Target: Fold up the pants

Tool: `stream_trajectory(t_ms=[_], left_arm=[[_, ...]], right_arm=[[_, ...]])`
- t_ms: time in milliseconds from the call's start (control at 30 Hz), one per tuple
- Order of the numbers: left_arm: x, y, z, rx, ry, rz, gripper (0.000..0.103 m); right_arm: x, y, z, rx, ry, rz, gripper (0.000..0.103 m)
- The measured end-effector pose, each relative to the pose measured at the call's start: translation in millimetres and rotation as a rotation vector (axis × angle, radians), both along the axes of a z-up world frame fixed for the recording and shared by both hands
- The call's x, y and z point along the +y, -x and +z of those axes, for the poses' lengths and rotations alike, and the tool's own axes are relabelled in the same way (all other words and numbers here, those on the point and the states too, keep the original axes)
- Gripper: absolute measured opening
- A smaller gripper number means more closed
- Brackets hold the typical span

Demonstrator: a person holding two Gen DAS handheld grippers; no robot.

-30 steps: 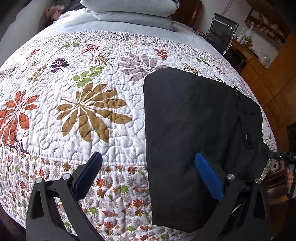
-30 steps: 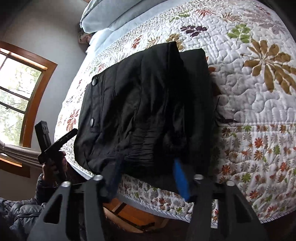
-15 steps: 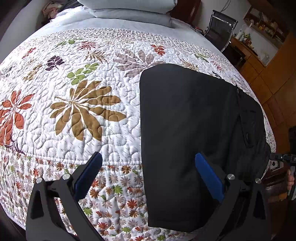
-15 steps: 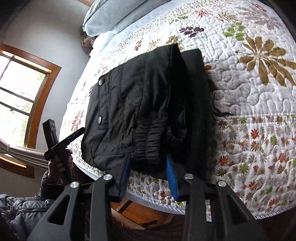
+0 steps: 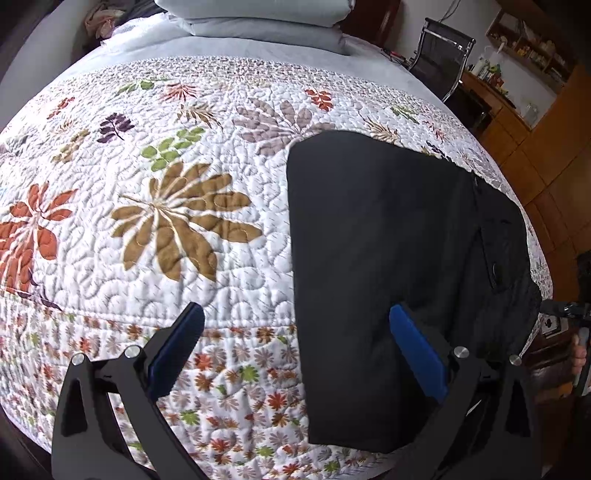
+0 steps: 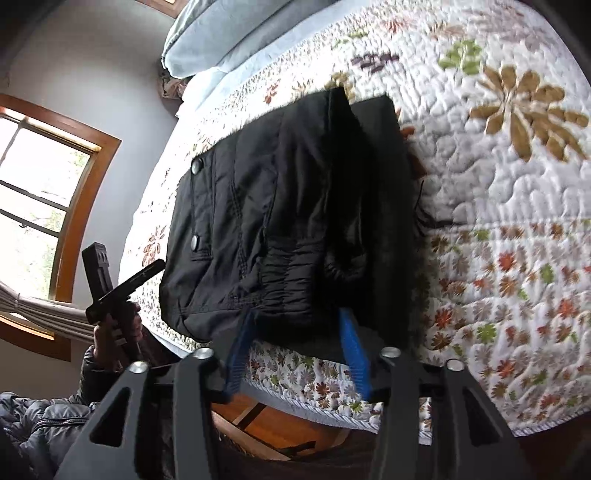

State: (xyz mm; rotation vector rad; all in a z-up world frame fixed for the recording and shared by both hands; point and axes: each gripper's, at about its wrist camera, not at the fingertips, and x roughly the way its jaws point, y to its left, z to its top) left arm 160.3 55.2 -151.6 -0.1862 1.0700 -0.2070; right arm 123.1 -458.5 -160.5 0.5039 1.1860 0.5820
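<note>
I see the bed (image 5: pixel 147 258) first, its floral quilt (image 6: pixel 517 221) filling both views, grey pillows (image 5: pixel 258 14) stacked at the far end. The black pants (image 5: pixel 369 258) lie folded into a thick rectangle at the near edge of the bed, hanging slightly over it, waistband gathers and two snap buttons (image 6: pixel 194 242) facing my right camera. My left gripper (image 5: pixel 295 350) hovers over the quilt and the pants' edge, jaws spread wide on nothing. My right gripper (image 6: pixel 295 350) sits at the elastic waistband, its jaws having just opened; the blue pads stand apart with the hem between them, unpinched.
</note>
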Motion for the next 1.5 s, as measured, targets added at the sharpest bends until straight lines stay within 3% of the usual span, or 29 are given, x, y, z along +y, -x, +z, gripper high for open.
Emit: stream_trajectory(t_ms=[67,167,267,433,533,700,800,900,1133,1333,1500], left_arm=[[7,-1,3,0.009,0.021,-0.002,0.100],[25,-7,4,0.084,0.151,-0.018,0.100],[41,-11,2,0.147,0.263,-0.015,0.100],[42,-16,-8,0.202,0.280,-0.033,0.100],[38,-18,-16,0.215,0.233,-0.037,0.100],[22,-17,-20,0.160,0.028,-0.065,0.100],[11,-17,-21,0.151,0.004,-0.095,0.100],[8,-22,-23,0.173,0.036,-0.094,0.100],[23,-32,-44,0.308,0.212,-0.062,0.100],[27,-32,-48,0.336,0.249,-0.094,0.100],[42,-27,-56,0.372,0.405,-0.099,0.100]], right_arm=[[-10,1,12,-0.039,-0.021,-0.029,0.089],[-25,-2,25,-0.070,-0.038,-0.063,0.098],[-37,-8,28,-0.066,-0.038,-0.089,0.099],[-42,-17,15,-0.029,-0.091,-0.108,0.099],[-41,-20,8,-0.011,-0.105,-0.110,0.099],[-39,-25,-3,0.011,-0.101,-0.122,0.099],[-39,-30,-7,0.019,-0.096,-0.128,0.099],[-37,-37,-11,0.031,-0.060,-0.131,0.099],[-25,-51,-18,0.048,-0.045,-0.096,0.099],[-20,-58,-22,0.066,-0.020,-0.075,0.099],[-18,-62,-31,0.089,-0.029,-0.060,0.099]])
